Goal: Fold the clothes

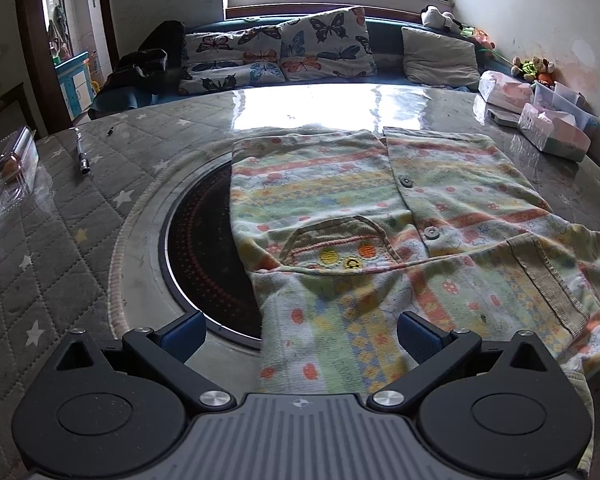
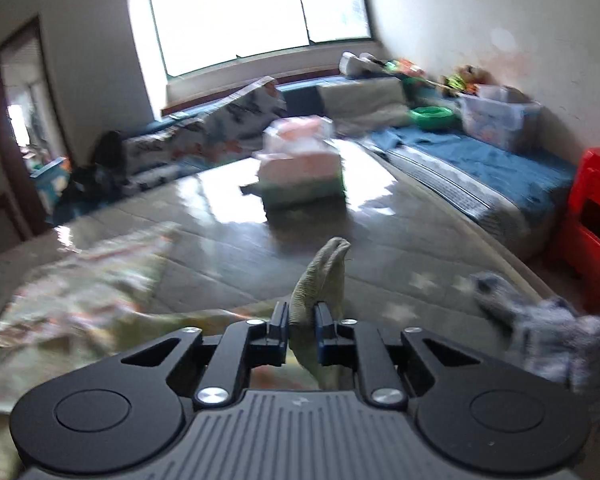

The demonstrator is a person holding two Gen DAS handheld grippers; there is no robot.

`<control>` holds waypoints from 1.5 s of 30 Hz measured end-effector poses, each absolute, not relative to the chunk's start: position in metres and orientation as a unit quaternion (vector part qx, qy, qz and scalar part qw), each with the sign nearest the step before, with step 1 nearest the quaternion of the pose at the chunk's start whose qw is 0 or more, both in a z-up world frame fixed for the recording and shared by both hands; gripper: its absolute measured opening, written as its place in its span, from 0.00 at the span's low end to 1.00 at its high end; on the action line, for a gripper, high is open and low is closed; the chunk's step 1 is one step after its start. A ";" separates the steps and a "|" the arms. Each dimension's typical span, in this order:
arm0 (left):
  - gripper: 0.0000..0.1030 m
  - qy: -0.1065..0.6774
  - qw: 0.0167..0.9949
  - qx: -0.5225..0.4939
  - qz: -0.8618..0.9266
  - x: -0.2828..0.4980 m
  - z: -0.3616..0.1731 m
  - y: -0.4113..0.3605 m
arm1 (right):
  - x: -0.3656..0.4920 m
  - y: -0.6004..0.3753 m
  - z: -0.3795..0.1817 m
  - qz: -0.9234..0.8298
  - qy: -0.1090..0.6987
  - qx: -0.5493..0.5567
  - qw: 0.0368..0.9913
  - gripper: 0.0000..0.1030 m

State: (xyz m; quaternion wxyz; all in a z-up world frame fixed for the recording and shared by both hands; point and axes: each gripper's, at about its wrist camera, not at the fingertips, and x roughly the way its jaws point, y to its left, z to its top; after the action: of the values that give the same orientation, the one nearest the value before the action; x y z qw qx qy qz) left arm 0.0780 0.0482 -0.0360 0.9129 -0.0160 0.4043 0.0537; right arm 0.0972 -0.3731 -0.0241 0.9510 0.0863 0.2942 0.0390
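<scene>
On the quilted tabletop, we judge a fold underway: right hand-held gripper pinches the shirt's ribbed cuff, left hand-held gripper gapes empty above the near hem, which needs pinning next.

Shirt – pastel floral stripes; cushions – butterfly print.

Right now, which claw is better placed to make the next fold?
Right. The right claw is already shut on a ribbed cuff of the patterned shirt, so it can carry that over. The left claw hangs open above the fabric, holding nothing.
</scene>
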 end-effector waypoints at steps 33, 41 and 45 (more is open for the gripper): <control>1.00 0.381 0.914 -0.099 0.096 0.051 -0.039 0.120 | 0.074 -0.085 0.025 0.400 0.301 -0.039 0.865 0.31; 1.00 0.376 0.918 -0.097 0.082 0.055 -0.033 0.109 | 0.075 -0.127 0.014 0.364 0.324 -0.046 0.872 0.48; 1.00 0.378 0.919 -0.088 0.068 0.060 -0.032 0.095 | 0.081 -0.156 -0.005 0.321 0.354 -0.041 0.877 0.48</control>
State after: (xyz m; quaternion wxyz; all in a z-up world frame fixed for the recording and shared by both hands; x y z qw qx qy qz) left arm 0.0604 0.0953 -0.0324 0.9192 -0.0882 0.3778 0.0681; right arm 0.0806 -0.1559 -0.0046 0.8774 -0.0407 0.3539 0.3214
